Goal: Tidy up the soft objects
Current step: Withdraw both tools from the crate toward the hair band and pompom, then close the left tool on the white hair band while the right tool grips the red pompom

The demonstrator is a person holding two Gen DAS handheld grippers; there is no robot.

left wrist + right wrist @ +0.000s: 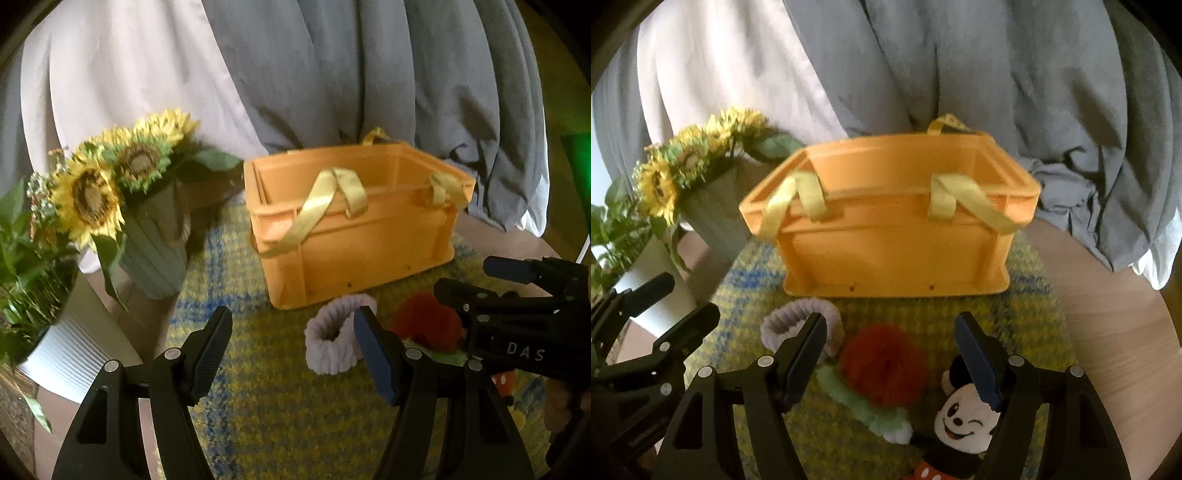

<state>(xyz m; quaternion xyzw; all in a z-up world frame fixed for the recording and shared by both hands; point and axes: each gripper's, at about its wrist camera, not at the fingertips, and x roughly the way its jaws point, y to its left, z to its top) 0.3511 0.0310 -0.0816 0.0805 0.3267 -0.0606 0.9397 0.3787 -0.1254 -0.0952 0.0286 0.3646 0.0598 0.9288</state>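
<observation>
Broadly, we find both views blurred and bent at the edges; fine detail on the soft things is hard to make out.

Hidden or cut off: the mouse plush [964, 421] is crossed by a finger of the right claw [890, 354] and runs off the bottom edge of the right wrist view; in the left wrist view only a scrap of it shows beneath the right claw's body; the green fluffy piece [864, 402] lies partly under the red pompom [882, 363]; the orange crate [894, 254] shows no visible contents, though its floor is mostly out of sight; the grey and white curtains [332, 74] close off everything behind.

Claws: the left claw [291, 347] stands partly open with nothing between its pads; the right claw likewise stands open and grips nothing.

Position of the soft things: all lie on the yellow-blue woven mat [258, 387] on the tabletop [1108, 314], in front of the crate; the lilac scrunchie [338, 338] sits just beside the right-hand finger of the left claw, partly behind it; the red pompom lies between the right claw's fingers, below them; we cannot tell whether any pad touches.

Sunflowers in a ribbed vase [155, 258] stand left of the crate; yellow ribbon handles [960, 203] drape over its rim.
</observation>
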